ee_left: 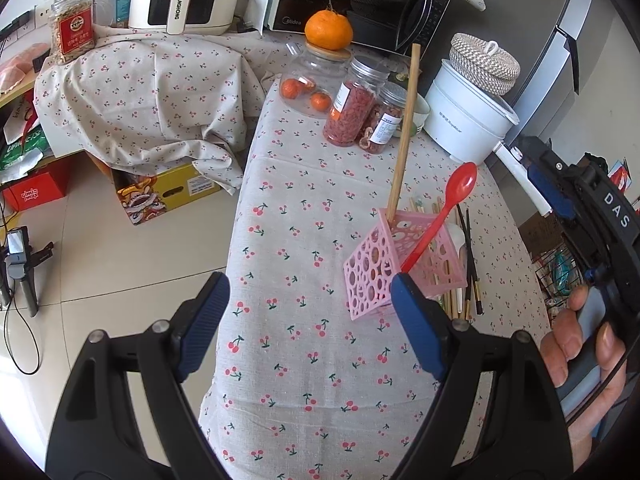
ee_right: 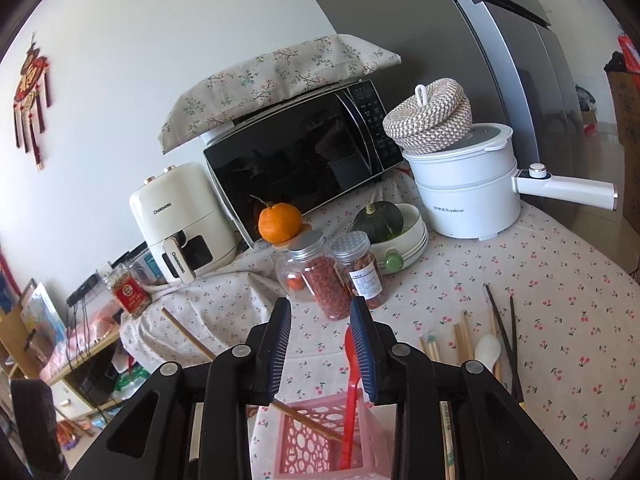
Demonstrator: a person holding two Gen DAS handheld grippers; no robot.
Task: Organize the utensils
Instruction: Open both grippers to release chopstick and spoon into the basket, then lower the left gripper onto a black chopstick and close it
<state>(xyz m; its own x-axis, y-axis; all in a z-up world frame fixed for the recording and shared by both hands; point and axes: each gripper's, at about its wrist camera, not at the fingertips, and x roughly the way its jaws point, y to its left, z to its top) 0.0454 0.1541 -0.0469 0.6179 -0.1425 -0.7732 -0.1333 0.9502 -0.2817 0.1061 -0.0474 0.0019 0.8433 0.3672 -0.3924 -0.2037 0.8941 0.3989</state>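
Note:
A pink perforated holder (ee_left: 384, 268) stands on the cherry-print tablecloth (ee_left: 304, 208), holding a red spoon (ee_left: 448, 208) and a wooden chopstick (ee_left: 404, 132). My left gripper (ee_left: 310, 312) is open and empty, just left of and in front of the holder. My right gripper (ee_right: 322, 344) is open above the holder (ee_right: 320, 440); the red spoon (ee_right: 350, 392) leans against its right finger. Loose chopsticks (ee_right: 464, 344), dark chopsticks (ee_right: 504, 336) and a white spoon (ee_right: 488, 348) lie on the cloth right of the holder.
Jars of dried goods (ee_left: 352, 104), a glass jar with an orange on top (ee_left: 328, 32), a white electric pot (ee_left: 468, 120), a microwave (ee_right: 304, 160) and an air fryer (ee_right: 184, 216) stand at the back. The table's left edge (ee_left: 240, 208) drops to the floor.

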